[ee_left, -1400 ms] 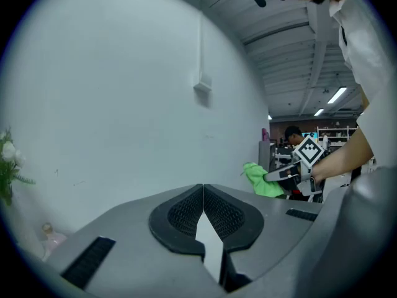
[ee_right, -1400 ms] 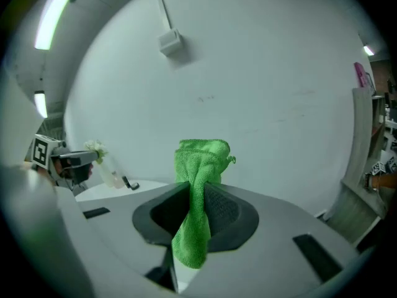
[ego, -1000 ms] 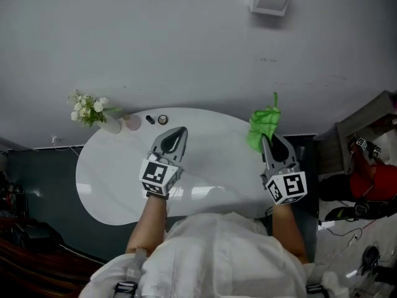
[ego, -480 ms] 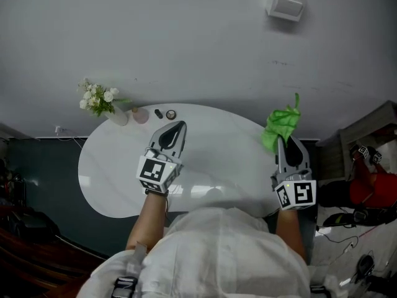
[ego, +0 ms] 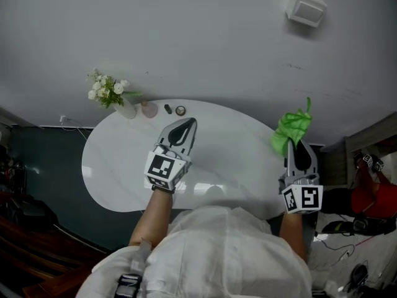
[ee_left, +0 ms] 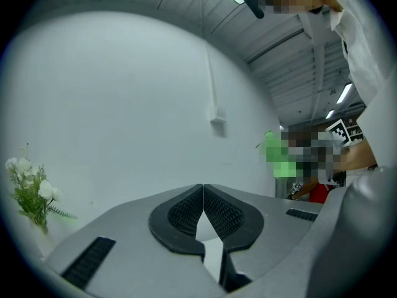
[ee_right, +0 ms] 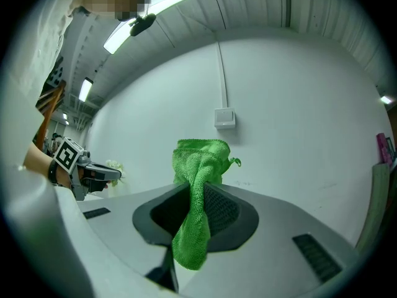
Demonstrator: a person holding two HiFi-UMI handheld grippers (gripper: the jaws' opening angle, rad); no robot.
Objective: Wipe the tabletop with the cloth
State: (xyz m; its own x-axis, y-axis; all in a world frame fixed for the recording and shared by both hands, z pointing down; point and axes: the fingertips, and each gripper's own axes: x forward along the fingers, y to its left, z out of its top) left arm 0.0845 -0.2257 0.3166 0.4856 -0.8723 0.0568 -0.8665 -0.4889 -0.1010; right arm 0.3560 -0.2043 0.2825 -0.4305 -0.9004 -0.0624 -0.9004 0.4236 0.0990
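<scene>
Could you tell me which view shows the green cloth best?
The right gripper view: the green cloth hangs large, pinched in the right gripper. The head view shows it small beyond that gripper; the left gripper view, only a distant, partly blurred green patch.

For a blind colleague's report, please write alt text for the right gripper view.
The right gripper is shut on a green cloth, which bunches above the jaws and hangs down below them. Behind stands a white wall with a small wall box; the left gripper shows at far left.
</scene>
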